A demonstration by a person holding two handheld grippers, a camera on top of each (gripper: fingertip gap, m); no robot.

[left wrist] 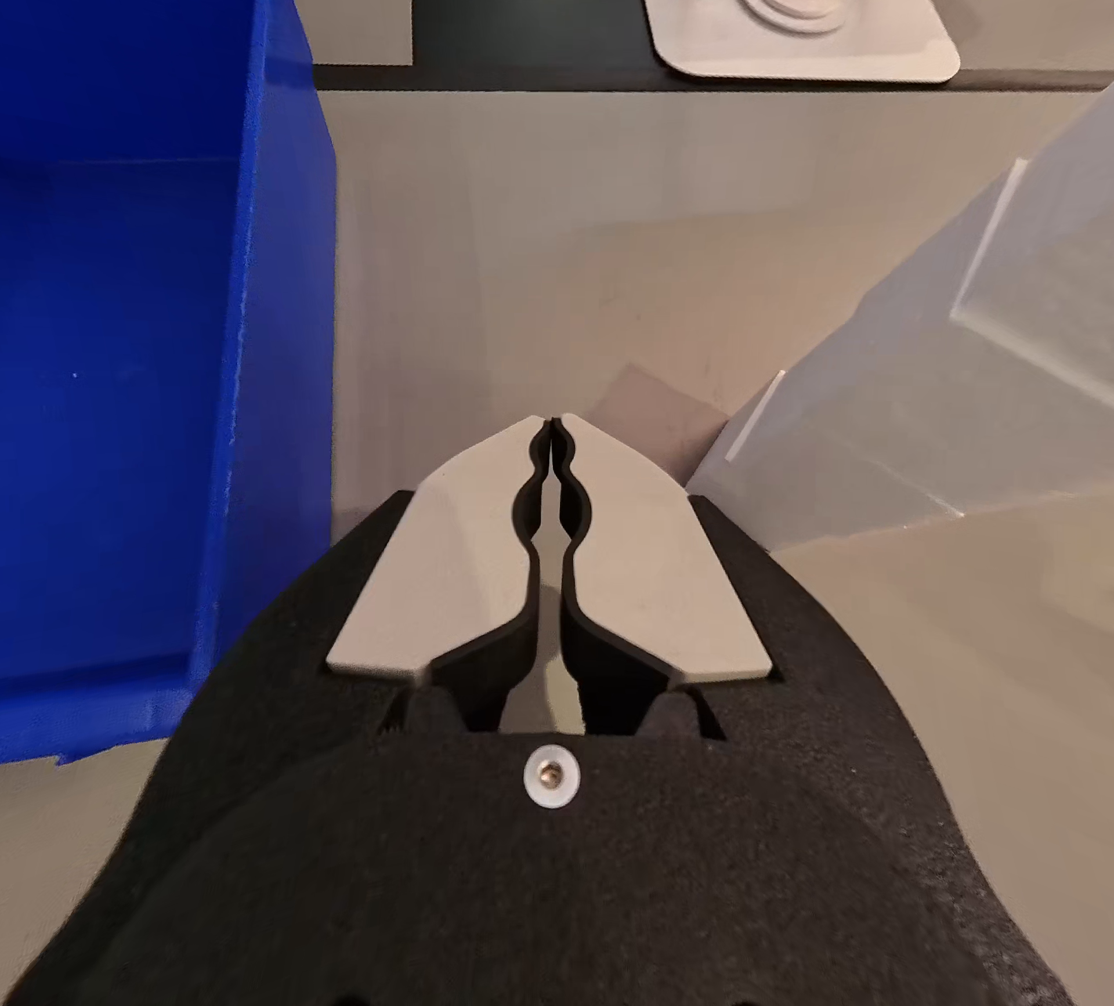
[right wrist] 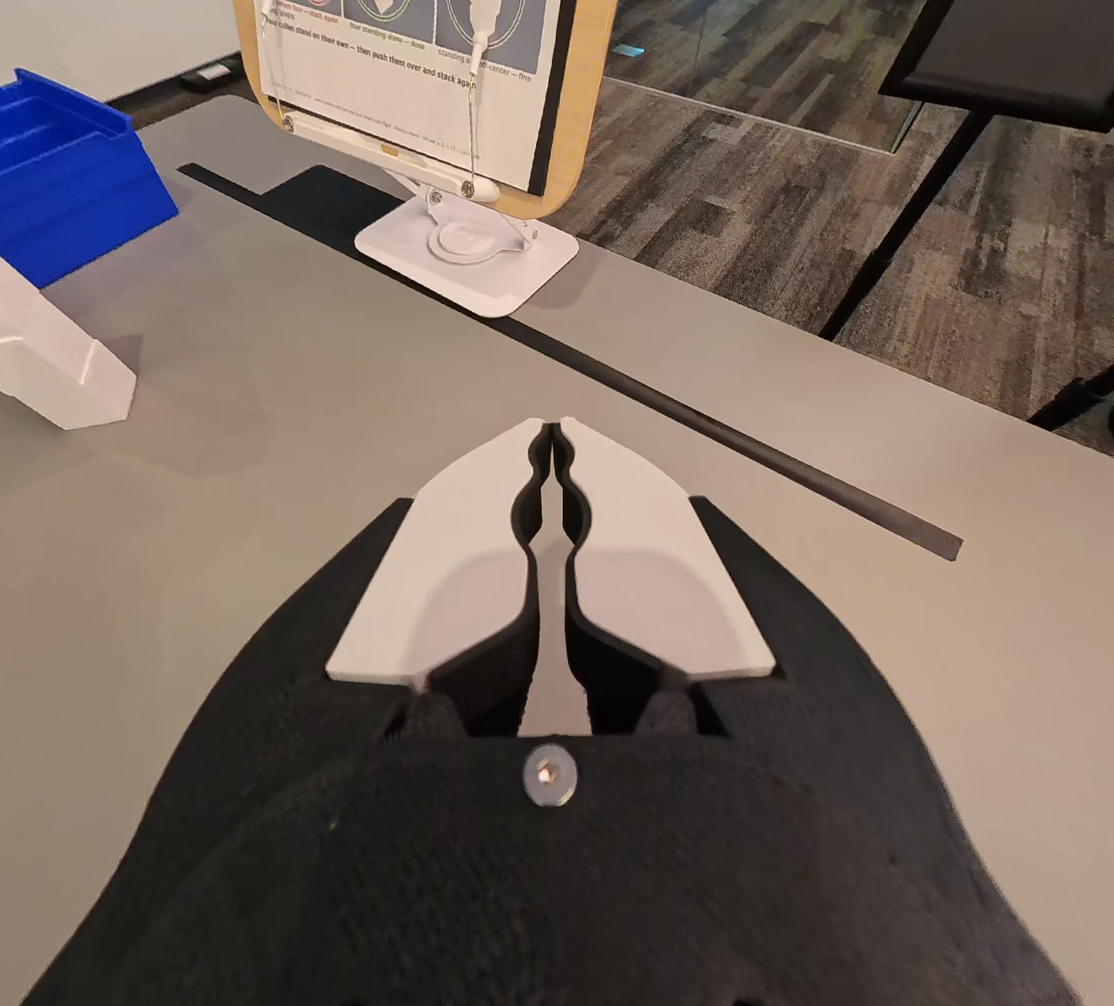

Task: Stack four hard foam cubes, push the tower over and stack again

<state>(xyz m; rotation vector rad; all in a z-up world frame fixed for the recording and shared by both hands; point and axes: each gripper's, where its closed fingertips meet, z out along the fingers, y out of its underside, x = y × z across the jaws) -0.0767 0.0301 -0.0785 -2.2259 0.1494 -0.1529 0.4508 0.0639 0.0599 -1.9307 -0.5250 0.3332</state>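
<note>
Both claws are sitting with their jaws together and nothing between them: the left gripper is hovering over the grey table with the blue bin just to its left and the translucent white bin just ahead to its right, while the right gripper is pointing across bare tabletop toward the instruction board on its white stand, well ahead of its tips. No foam cubes are showing in either view; they may be lying inside one of the bins, but the visible part of the blue bin's interior looks empty and the white one is too cloudy to read. So the work appears to be sitting at its very beginning, before any stacking. The next move is likely calling for finding the cubes, spreading one claw's jaws, and bringing it down squarely over a first cube.
</note>
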